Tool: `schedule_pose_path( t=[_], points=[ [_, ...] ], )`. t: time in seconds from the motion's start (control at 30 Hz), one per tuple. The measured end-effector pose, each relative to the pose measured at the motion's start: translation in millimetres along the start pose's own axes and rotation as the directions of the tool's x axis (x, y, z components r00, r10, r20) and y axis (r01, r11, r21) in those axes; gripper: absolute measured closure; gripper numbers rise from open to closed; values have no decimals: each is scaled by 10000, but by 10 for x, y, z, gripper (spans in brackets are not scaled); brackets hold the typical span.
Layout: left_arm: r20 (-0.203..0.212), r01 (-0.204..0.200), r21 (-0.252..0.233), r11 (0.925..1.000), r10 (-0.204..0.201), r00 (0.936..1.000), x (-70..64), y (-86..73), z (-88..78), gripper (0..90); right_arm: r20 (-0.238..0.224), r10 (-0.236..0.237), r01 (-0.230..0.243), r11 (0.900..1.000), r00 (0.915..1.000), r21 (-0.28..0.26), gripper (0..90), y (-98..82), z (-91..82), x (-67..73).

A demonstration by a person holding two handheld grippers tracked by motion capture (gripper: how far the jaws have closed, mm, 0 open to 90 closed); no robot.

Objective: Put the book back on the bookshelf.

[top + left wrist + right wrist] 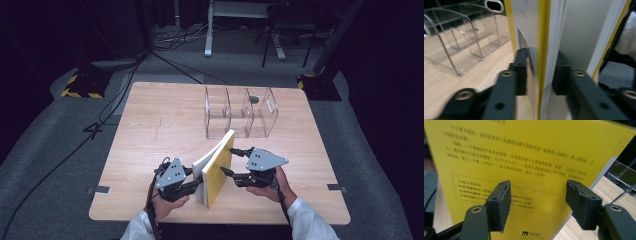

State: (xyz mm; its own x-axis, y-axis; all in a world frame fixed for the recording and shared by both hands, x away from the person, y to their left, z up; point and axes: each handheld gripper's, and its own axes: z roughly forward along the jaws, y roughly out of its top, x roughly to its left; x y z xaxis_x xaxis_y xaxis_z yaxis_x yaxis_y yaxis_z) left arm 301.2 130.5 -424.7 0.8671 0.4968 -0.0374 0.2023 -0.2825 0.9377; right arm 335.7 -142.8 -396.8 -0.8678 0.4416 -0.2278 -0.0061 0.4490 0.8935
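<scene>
From above, a yellow book (218, 169) stood on edge on the table (150, 130), the clear rack (240, 112) at its twelve o'clock. The left gripper (539, 75) clenched part of its pages. The right gripper (537, 195) faced its cover, jaws released.

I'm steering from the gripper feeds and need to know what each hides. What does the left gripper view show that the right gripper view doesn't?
Left gripper view alone: the left gripper shut on the book's edge, with the white page block, plus the clear divider rack standing on the table.

Right gripper view alone: the book's yellow cover face with printed text, and the right gripper open in front of it.

Both: the same upright book and some of the wooden table.
</scene>
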Motion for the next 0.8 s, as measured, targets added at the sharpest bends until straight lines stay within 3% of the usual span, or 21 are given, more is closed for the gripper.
schedule_pose_path(
  t=[0.1,0.13,0.23,0.3,0.43,0.6,0.67,0.8],
  points=[
    [97,-61,90,9999,60,9999,26,-19,-22,534,39,215,-215,9997,9998,67,362,-71,31,3],
    [156,125,128,9998,-127,9998,40,-35,-40,490,154,255,-255,9997,9996,-2,362,-89,31,7],
    [639,197,441,9988,-225,9977,44,-77,-61,359,154,426,-424,9990,9990,-149,360,-151,16,51],
    [822,160,721,9973,-220,9964,18,-107,-56,339,74,369,-368,9993,9993,-111,354,-184,23,74],
    [964,298,656,9974,-360,9947,-13,-143,-53,297,150,420,-418,9991,9990,-116,349,-214,28,88],
    [1705,69,1122,9937,-261,9850,-72,-194,-22,223,241,373,-370,9992,9990,-115,350,-243,4,97],
    [1653,-43,1251,9921,-166,9861,-92,-200,16,220,267,296,-295,9996,9992,-14,351,-251,9,102],
    [1230,-18,964,9953,-102,9924,-140,-183,117,217,362,136,-138,9999,9993,49,348,-253,24,125]
  ],
)
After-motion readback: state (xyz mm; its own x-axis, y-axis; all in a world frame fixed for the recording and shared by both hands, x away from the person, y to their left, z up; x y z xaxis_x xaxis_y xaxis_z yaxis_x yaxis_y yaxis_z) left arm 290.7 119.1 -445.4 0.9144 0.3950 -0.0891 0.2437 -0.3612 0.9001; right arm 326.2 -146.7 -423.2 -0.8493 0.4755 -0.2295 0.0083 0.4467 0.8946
